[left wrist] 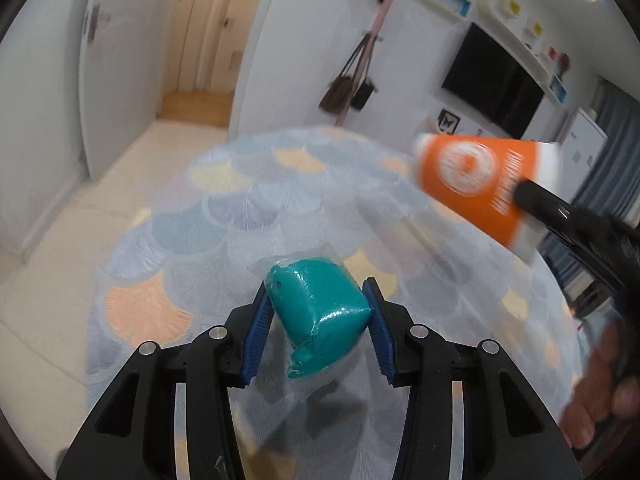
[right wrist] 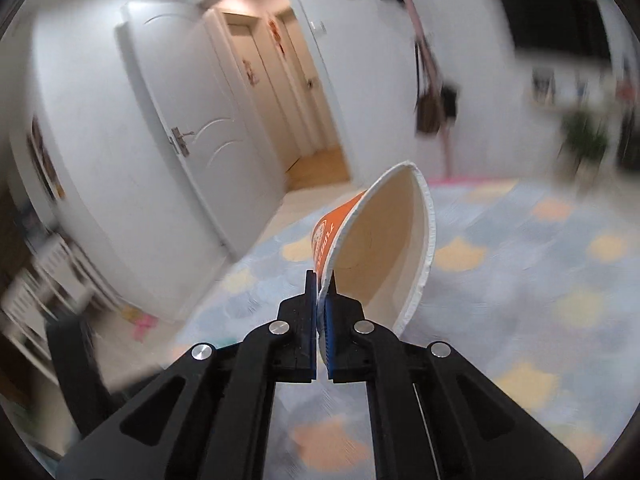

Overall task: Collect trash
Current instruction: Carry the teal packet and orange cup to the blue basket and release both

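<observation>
Left gripper [left wrist: 320, 316] is clamping a teal lump in clear wrap [left wrist: 320, 316] between its blue pads [left wrist: 256, 332], jaws set wide around it, lump sticking forward and slightly up out of the grip. It is hanging over the patterned tablecloth [left wrist: 224, 216], around the middle of the tabletop, apparently lifted off it, though contact is hard to tell.

Right gripper [right wrist: 322, 300] is pinching the wall of an orange paper cup [right wrist: 376, 248] at its rim, jaws nearly closed. The cup is tipping on its side in the air over the tabletop's right side, long axis running forward-left away from the gripper, open mouth facing back toward the right wrist camera.

No bin is showing in either view, so drop direction cannot be told. Both pieces look picked up; next move likely is carrying them off the table. Thin rim pinch may slip if swung.
</observation>
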A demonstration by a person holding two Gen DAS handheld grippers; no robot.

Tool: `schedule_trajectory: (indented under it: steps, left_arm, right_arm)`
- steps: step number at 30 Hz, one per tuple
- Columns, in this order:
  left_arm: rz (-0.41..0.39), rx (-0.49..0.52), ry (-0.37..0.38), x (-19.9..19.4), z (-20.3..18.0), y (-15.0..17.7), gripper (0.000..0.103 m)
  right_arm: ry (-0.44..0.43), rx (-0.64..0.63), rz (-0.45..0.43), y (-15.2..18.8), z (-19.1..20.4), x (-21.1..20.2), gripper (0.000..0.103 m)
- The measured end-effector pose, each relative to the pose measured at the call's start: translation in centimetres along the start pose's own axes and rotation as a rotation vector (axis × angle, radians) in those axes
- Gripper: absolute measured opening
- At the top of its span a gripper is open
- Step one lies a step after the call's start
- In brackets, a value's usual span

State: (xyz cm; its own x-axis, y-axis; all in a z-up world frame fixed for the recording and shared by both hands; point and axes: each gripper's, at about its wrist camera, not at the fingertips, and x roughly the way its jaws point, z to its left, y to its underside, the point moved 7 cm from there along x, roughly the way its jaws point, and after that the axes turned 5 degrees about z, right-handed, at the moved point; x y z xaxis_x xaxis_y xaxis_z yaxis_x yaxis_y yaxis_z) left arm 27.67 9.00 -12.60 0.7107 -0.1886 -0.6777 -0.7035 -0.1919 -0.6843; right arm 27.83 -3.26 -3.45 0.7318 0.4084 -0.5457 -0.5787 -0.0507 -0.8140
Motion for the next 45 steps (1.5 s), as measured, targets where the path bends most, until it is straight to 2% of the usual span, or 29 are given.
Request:
schedule_trajectory:
  steps: [3, 7, 12, 26, 45]
  left_arm:
    - [-0.026, 0.046, -0.007, -1.6, -1.6, 0.9, 0.043]
    - [-0.054, 0.123, -0.06, -4.0, -4.2, 2.0, 0.043]
    - [-0.071, 0.185, -0.082, -6.2, -7.1, 2.9, 0.043]
    - [-0.121, 0.319, -0.078, -9.8, -13.7, 4.5, 0.043]
    - [-0.107, 0.449, -0.023, -9.2, -21.6, 6.4, 0.043]
  right_arm:
    - [0.041, -0.039, -0.046, 2.2, -0.3, -4.0, 0.002]
    - [0.064, 0.009, -0.062, 4.7, -2.0, -7.3, 0.002]
    - [0.129, 0.063, -0.089, 6.9, -5.2, -11.0, 0.002]
    - [0.215, 0.134, -0.13, 8.8, -10.1, -15.4, 0.002]
    - [0.287, 0.255, -0.185, 11.7, -17.5, -20.5, 0.002]
